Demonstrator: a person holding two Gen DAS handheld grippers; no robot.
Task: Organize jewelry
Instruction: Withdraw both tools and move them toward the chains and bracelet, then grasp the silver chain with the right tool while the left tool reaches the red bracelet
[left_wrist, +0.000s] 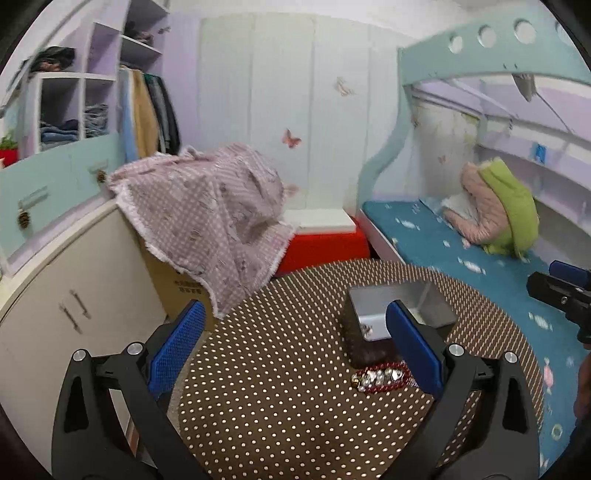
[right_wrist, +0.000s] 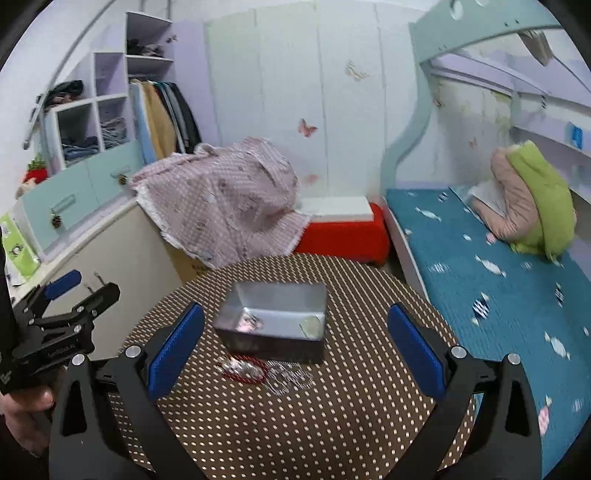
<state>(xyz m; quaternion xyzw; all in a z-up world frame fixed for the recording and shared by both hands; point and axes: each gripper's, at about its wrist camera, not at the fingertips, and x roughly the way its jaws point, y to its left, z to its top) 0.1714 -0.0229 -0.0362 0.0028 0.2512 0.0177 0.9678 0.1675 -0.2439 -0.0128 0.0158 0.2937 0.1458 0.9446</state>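
A grey metal box (right_wrist: 275, 319) stands open on the round brown polka-dot table (right_wrist: 332, 424); small items lie inside it. In front of it lie a red bead bracelet with silver stones (right_wrist: 245, 367) and a silver chain piece (right_wrist: 290, 378). My right gripper (right_wrist: 295, 350) is open above the table, just short of the jewelry. In the left wrist view the box (left_wrist: 373, 317) and the bracelet (left_wrist: 382, 376) sit near my right fingertip. My left gripper (left_wrist: 295, 347) is open and empty. It also shows in the right wrist view (right_wrist: 62, 317), held at the table's left side.
A cardboard box draped with pink cloth (right_wrist: 221, 206) stands behind the table. A red stool (right_wrist: 343, 232) is behind it. A bed with a teal cover (right_wrist: 498, 280) runs along the right. A white cabinet (left_wrist: 74, 295) stands at the left.
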